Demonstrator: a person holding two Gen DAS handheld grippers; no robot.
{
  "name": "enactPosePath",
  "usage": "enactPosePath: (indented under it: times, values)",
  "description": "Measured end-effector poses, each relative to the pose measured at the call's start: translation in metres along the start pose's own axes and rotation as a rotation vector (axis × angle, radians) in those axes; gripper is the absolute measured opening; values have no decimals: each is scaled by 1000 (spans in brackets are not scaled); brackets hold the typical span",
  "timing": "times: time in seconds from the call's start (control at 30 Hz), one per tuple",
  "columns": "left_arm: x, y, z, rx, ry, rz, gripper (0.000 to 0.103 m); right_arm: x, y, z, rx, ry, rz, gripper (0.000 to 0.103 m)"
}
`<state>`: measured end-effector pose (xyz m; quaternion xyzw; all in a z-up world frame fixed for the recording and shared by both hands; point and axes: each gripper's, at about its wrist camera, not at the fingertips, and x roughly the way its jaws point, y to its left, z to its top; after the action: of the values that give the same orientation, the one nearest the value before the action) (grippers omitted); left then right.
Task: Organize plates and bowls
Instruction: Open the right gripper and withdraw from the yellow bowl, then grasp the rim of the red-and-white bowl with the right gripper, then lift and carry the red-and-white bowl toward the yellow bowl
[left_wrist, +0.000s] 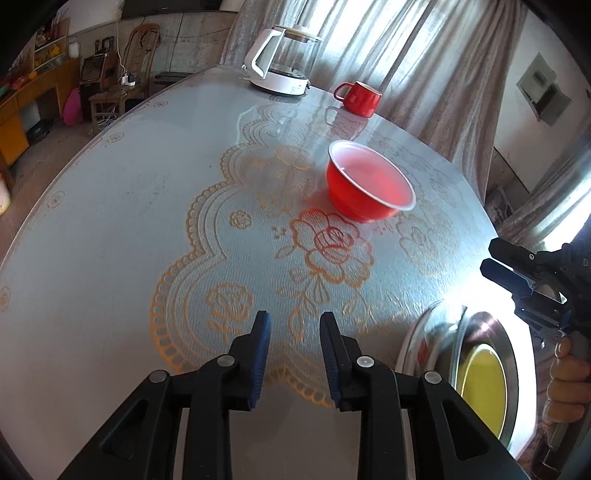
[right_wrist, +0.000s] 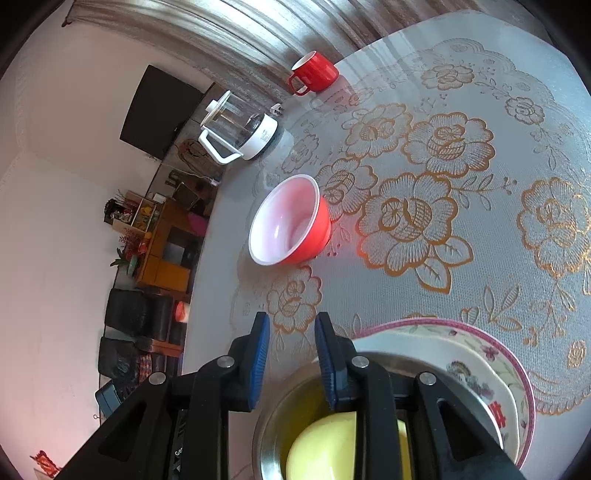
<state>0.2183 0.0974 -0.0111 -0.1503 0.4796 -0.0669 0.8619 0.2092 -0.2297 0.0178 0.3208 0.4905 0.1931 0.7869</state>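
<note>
**kettlewatcher:** Two handheld black grippers with blue ribbed pads are over the round table with the lacy gold-rose cloth (left_wrist: 110, 206) right now. The left gripper (left_wrist: 295, 354) has its jaws parted a little, bare cloth showing in the gap, nothing held. The right gripper (right_wrist: 291, 356) is the same: a narrow gap, nothing pinched, hovering at the near edge of the stack.

**plate_nerd:** What stack?

**kettlewatcher:** Near the table edge there's a floral china plate with a purple rim (right_wrist: 517, 373), then a white plate with a red mark (right_wrist: 495, 410) on it, then a shiny steel dish (right_wrist: 273, 435), and a yellow bowl (right_wrist: 325, 446) sitting inside that. From the left side you see the same pile off to the right, steel dish (left_wrist: 491, 332) with the yellow bowl (left_wrist: 484, 384) in it, and the right gripper (left_wrist: 491, 258) above it with a hand (left_wrist: 565, 380) wrapped round its handle.

**plate_nerd:** And the red one?

**kettlewatcher:** The red plastic bowl with a pale pink inside (left_wrist: 369, 184) stands upright on its own mid-table, well apart from the stack and both grippers. Further back, a red mug (left_wrist: 358, 98) and a glass kettle on a white base (left_wrist: 284, 62) sit near the grey curtains (left_wrist: 424, 55).
</note>
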Motion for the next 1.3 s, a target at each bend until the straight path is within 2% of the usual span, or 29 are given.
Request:
enactPosePath:
  times: [0.2,0.3,0.5,0.63,0.8,0.9,1.0,1.1,1.2,1.3]
  values:
    - [13,-2,30,-42,-4,-12,29,21,1,28,14,-14,-26,23]
    - [22,-6,44,-46,7,-32,29,32,1,40,19,-19,-32,19]
    - [38,-5,71,-100,-4,-93,41,57,-3,58,49,-9,-56,18]
    - [48,-5,87,-111,3,-93,49,68,-9,68,67,-11,-82,18]
    - [60,-3,102,-172,21,-148,51,80,-17,79,101,-1,-89,18]
    - [67,-8,110,-177,39,-136,51,87,-18,83,100,8,-78,18]
    - [77,-11,116,-191,56,-136,47,94,-16,85,86,11,-91,18]
    - [85,-12,119,-207,76,-148,29,99,-14,84,71,11,-102,8]
    - [89,-12,116,-216,77,-185,9,101,-11,82,46,16,-97,6]
    - [80,-12,109,-213,66,-186,9,99,-7,80,44,17,-76,6]
